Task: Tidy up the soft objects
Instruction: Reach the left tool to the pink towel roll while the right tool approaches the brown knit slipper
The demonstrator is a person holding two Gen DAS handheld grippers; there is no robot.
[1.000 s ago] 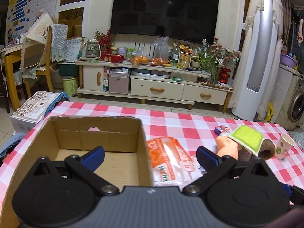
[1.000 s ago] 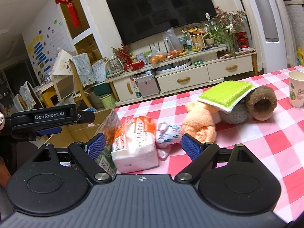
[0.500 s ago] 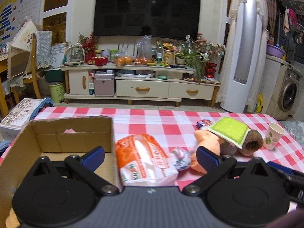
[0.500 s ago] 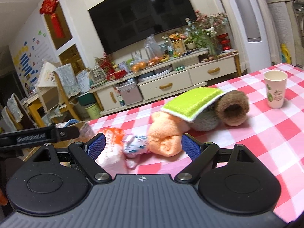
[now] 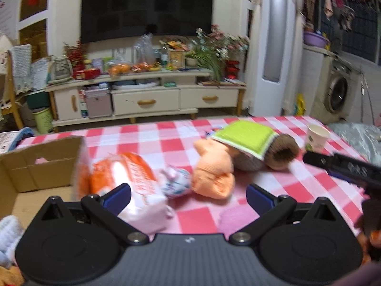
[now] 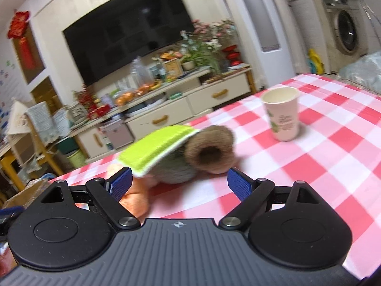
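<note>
1. The right gripper (image 6: 178, 182) hangs with its jaws spread wide and nothing between them.
2. Just ahead, between the fingers' lines, lies the brown plush (image 6: 209, 151), its length running left to right under the green cloth (image 6: 157, 151).
3. The left gripper (image 5: 188, 197), equally wide and empty, faces the tissue pack (image 5: 133, 186) beside the cardboard box (image 5: 35, 166), so the right looks nearer to the plush.

Left gripper (image 5: 188, 196): jaws spread wide, nothing between them. Right gripper (image 6: 178, 182): same, spread wide and empty. Both held low, pointing forward.
</note>
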